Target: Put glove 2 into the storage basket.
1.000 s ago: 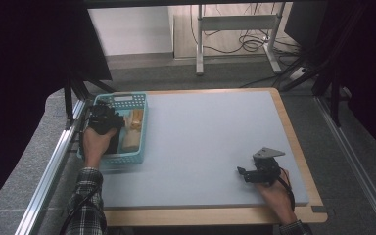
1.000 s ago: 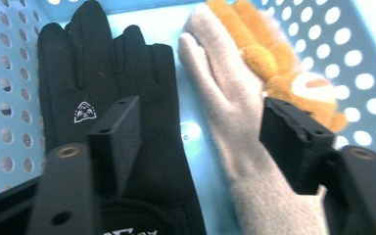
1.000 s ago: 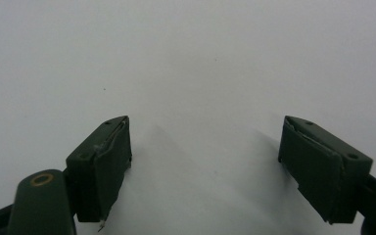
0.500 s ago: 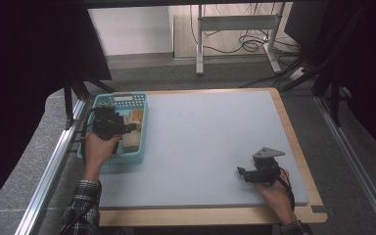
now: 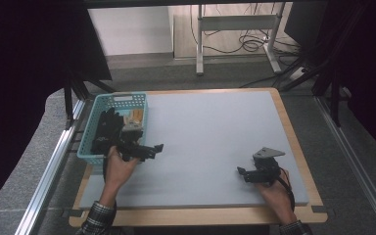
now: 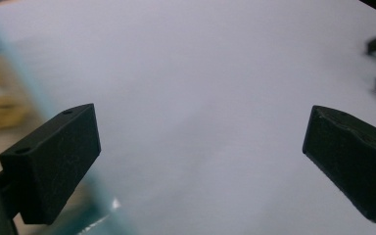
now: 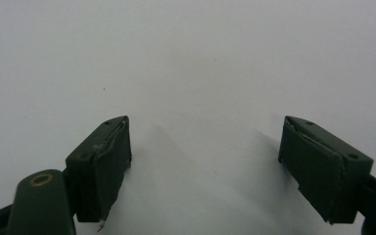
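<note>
With our left tongs [image 5: 155,147] just opened wide and empty beside the basket [image 5: 89,147], its items inside, and right tongs [image 5: 240,171] wide on the worktop [image 5: 215,127], we judge another pick comes next.

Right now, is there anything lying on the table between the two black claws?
Nothing. In the high view, only bare grey table mat stretches between the open left claw, beside the turquoise plastic basket, and the open right claw.
</note>
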The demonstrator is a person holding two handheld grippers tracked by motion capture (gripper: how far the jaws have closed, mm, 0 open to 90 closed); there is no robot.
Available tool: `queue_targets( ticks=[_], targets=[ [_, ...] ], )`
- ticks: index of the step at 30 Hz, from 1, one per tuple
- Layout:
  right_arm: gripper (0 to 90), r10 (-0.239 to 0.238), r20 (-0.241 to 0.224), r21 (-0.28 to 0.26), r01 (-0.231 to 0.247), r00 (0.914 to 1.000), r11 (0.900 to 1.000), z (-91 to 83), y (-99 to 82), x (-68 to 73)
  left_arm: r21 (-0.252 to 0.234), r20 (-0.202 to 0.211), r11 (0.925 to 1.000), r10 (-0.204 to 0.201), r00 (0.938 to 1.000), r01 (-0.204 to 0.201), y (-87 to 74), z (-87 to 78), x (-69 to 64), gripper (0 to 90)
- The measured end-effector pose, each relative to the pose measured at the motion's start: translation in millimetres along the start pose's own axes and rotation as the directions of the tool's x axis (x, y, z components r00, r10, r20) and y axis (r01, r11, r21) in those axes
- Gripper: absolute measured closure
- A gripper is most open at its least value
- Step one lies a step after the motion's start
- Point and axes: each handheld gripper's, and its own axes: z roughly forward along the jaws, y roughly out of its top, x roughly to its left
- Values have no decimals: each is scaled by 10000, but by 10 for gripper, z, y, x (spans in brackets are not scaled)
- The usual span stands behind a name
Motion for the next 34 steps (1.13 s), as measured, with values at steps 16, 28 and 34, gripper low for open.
queue_targets(
  ticks=[16, 28, 34],
  targets=[
    [191, -9, 10, -1, 9, 10000, 10000, -1, -1, 1, 963, 375, 9830, 1535, 9874, -1564, -531, 499, -600, 5],
    [190, -13, 13, -6, 14, 10000, 10000, 0, -1, 1, 1531, 216, 9777, 1422, 9896, -1438, -653, 630, -608, 0],
    [186, 15, -10, -3, -15, 10000, 10000, -2, -4, 1, 1541, 184, 9780, 1392, 9901, -1404, -654, 630, -610, 0]
  ],
)
